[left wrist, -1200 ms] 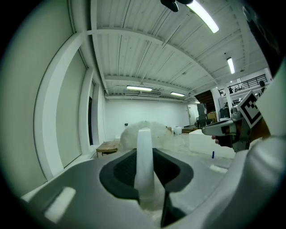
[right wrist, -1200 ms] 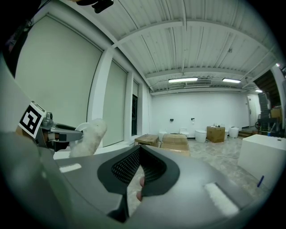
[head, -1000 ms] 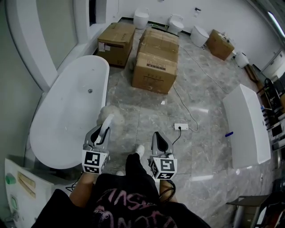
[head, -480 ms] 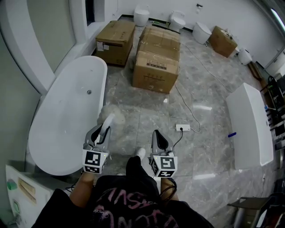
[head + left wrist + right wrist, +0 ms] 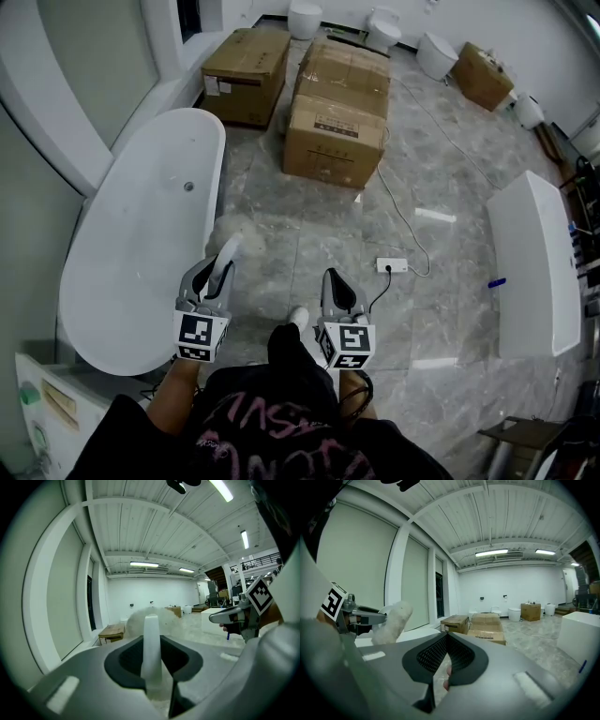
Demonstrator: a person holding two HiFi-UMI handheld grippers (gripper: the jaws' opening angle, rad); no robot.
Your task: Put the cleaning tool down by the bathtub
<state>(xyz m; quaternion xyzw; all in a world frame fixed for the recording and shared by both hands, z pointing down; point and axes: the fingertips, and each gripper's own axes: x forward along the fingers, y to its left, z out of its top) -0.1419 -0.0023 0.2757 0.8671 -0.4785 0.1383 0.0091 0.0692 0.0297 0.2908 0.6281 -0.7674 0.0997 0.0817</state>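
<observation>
the left gripper (image 5: pixel 214 279) (image 5: pixel 151 670) is clamped on the cleaning tool (image 5: pixel 225 258): its dark jaw pads press on both sides of a smooth white plastic handle (image 5: pixel 151 641) that stands between them, and beyond the tips the tool ends in a round, fluffy, off-white head (image 5: pixel 234 231) (image 5: pixel 392 620) with a woolly nap. seen from the head view, that head is over the floor just beside the long side of the bathtub (image 5: pixel 131 272), near its nearer end; whether it touches the floor cannot be told. the bathtub is a glossy white oval, freestanding, with a small drain in its basin. the right gripper (image 5: pixel 336 289) (image 5: pixel 445 660) is held level with the left one and well apart from the tub, its ribbed dark jaws closed together on nothing. the floor (image 5: pixel 309 225) is polished grey marble-patterned tile that catches reflections of the lights. on it stand taped brown cardboard boxes (image 5: pixel 335 122), a white power strip (image 5: pixel 392 265) with a thin cable (image 5: pixel 412 225) trailing away, and, to the right, a long white rectangular unit (image 5: pixel 530 262). the room has plain white walls and a ribbed white ceiling (image 5: pixel 154 531) with bright light strips (image 5: pixel 144 564).
</observation>
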